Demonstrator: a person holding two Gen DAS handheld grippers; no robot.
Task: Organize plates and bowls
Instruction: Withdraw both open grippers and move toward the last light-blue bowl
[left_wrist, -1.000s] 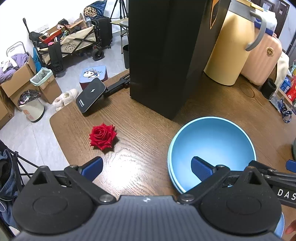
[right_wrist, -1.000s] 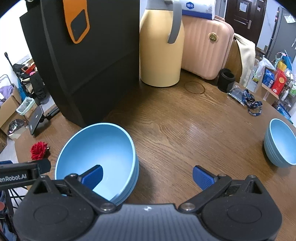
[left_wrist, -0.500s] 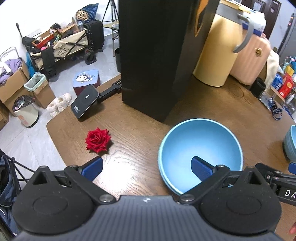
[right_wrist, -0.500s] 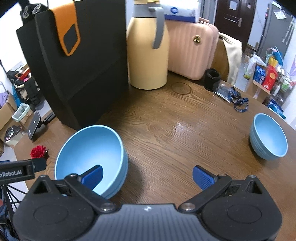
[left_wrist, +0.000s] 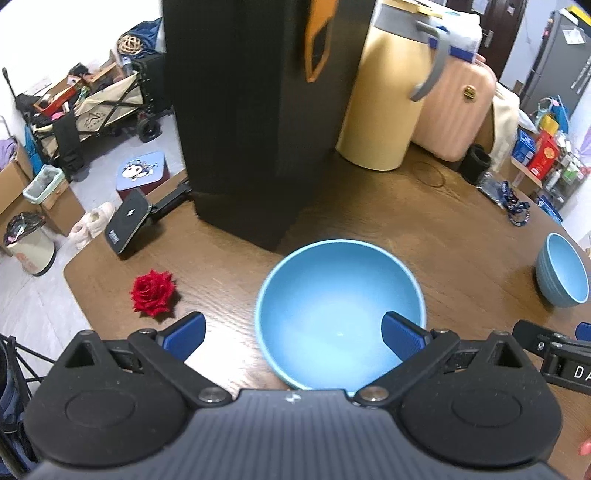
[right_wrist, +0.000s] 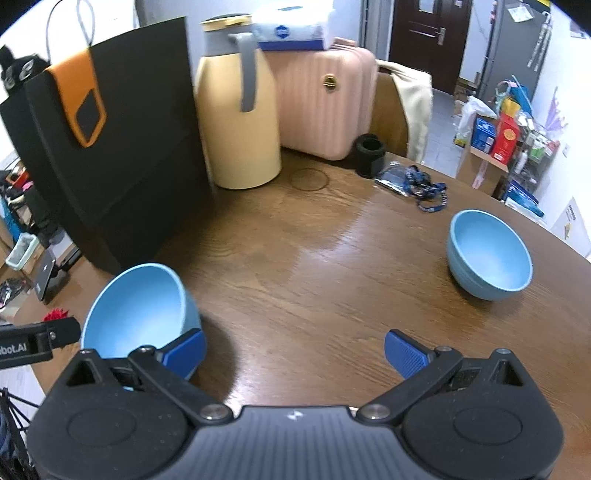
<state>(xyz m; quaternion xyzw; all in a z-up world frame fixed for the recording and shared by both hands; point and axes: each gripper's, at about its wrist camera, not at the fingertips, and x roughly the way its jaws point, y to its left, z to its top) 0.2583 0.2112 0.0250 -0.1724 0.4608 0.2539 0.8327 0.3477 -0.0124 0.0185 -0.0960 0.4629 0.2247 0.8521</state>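
The left gripper (left_wrist: 291, 332) was held over the wooden counter (left_wrist: 424, 229) with its fingers (left_wrist: 184, 330) spread wide. One blue pad sat above bare wood; the other sat over the inner right rim of the near blue bowl (left_wrist: 332, 306). No grip on the bowl was evident, though contact at that rim could not be confirmed from this view.

The right gripper (right_wrist: 295, 350) was likewise spread wide. Its left finger (right_wrist: 186, 350) stood just beside the outer wall of the same near blue bowl (right_wrist: 136, 306); its right finger was above bare counter (right_wrist: 314, 266).

The near blue bowl sat at the left end of the counter, in front of a black case (right_wrist: 122, 158). A second blue bowl (right_wrist: 487, 251) stood well apart from it, toward the right edge of the counter.

A red rose (left_wrist: 153, 291) lay on the counter left of the near bowl. A cream jug (right_wrist: 240, 122) with a grey handle stood behind, beside a pink suitcase (right_wrist: 325, 99). A blue lanyard (right_wrist: 424, 186) lay near the far edge.
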